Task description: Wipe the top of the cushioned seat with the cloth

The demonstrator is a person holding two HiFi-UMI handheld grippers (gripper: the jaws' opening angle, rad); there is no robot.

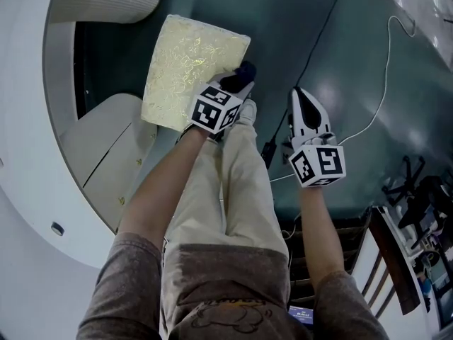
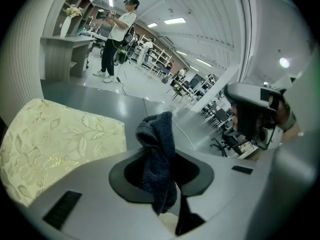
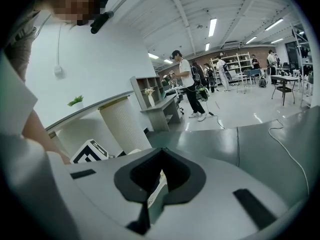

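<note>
1. Two large surfaces fill the head view: a glossy dark grey-green floor [image 1: 340, 41] across the top and right, and a curved white counter [image 1: 21, 119] sweeping down the left edge.
2. Next in size, the person's legs in pale trousers [image 1: 237, 190] run from the bottom centre up toward the middle of the frame.
3. The cushioned seat [image 1: 187, 66] sits in the upper centre, left of the legs. It is a pale yellow rectangle with a shiny leaf pattern, and its top faces up.
4. The left gripper [image 1: 237, 83] reaches over the seat's lower right corner. Its jaws are clamped tight on the cloth.
5. The right gripper [image 1: 297, 94] hangs over bare floor to the right of the legs, well apart from the seat. Its jaws are drawn together and grip nothing.
6. The cloth [image 1: 245, 69] is a small dark blue knitted bunch. In the left gripper view it sticks up out of the jaws, with the seat lying to the left of it.
7. A thin white cable [image 1: 382, 94] trails across the floor on the right.
8. Progress, as a judgement: the cloth is in hand and at the seat's edge, but whether it touches the top is unclear. Nothing on the fabric shows a wiped part, so nearly the whole top seems left to do.
</note>
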